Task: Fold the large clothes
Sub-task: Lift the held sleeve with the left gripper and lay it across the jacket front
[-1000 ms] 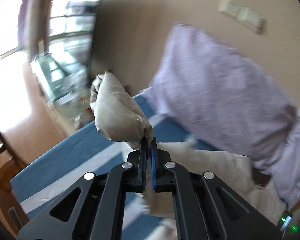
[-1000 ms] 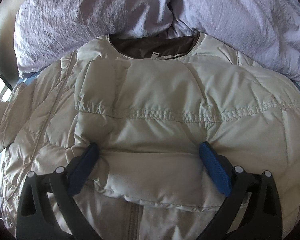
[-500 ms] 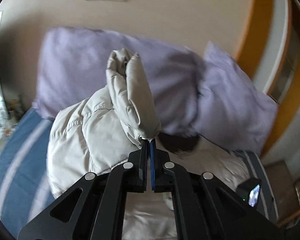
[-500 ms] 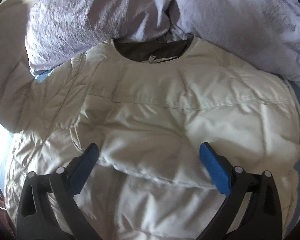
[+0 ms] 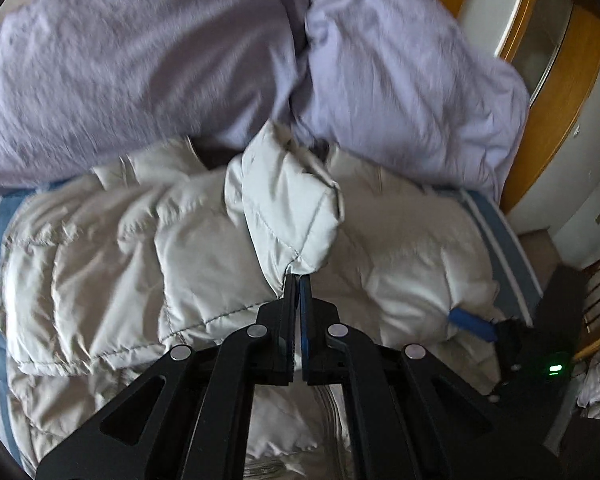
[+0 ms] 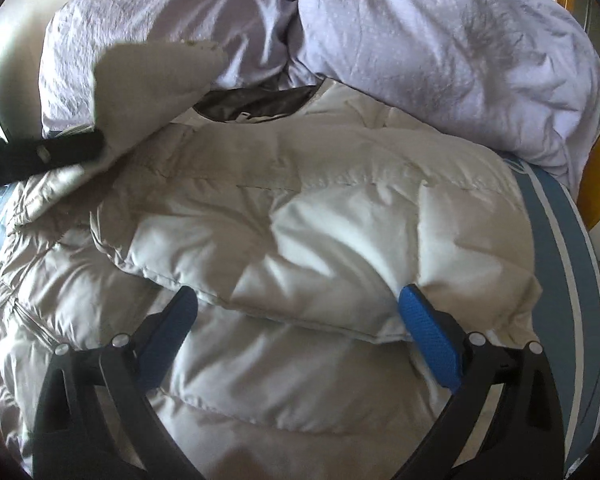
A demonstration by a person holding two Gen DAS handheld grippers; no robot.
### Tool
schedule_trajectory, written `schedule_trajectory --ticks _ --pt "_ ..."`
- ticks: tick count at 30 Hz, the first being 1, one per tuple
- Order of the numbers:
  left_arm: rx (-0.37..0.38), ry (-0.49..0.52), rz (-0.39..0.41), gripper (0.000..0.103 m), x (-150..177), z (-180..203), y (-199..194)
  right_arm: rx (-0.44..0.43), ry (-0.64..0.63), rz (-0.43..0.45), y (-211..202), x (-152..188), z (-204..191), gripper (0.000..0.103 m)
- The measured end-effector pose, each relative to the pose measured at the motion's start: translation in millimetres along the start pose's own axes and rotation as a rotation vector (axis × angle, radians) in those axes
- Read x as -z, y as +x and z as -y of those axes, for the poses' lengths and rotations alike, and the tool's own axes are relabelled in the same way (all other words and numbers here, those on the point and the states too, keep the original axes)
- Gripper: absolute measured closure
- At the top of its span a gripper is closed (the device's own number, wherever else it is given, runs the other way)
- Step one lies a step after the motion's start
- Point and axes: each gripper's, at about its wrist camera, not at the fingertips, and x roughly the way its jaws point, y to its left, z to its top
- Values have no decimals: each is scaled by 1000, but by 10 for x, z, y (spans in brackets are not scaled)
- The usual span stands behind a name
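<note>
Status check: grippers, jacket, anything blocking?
Left gripper shut on sleeve. Right gripper open, straddling folded puffer jacket. Pillows crowd the collar.

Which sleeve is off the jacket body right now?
The sleeve pinched in the shut left gripper, held raised. The other sleeve lies folded flat across the jacket.

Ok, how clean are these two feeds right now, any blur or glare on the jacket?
Left wrist view: pillows and jacket are motion-smeared, the pinched sleeve and left gripper stay sharp. Right wrist view: sharper, though bright daylight washes out the jacket's middle; the sleeve at upper left is blurred. Both views bend strongly at the edges.
</note>
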Motion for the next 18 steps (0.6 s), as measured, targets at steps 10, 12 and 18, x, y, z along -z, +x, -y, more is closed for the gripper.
schedule_trajectory --ticks 10,12,18 --pt "-22 21 -101 102 221 8 241 34 14 10 -67 56 107 2" --pt "-18 30 -105 94 248 11 198 37 18 13 -85 43 129 2" --pt "-69 81 -43 52 284 -19 -73 27 65 37 -179 -47 219 8"
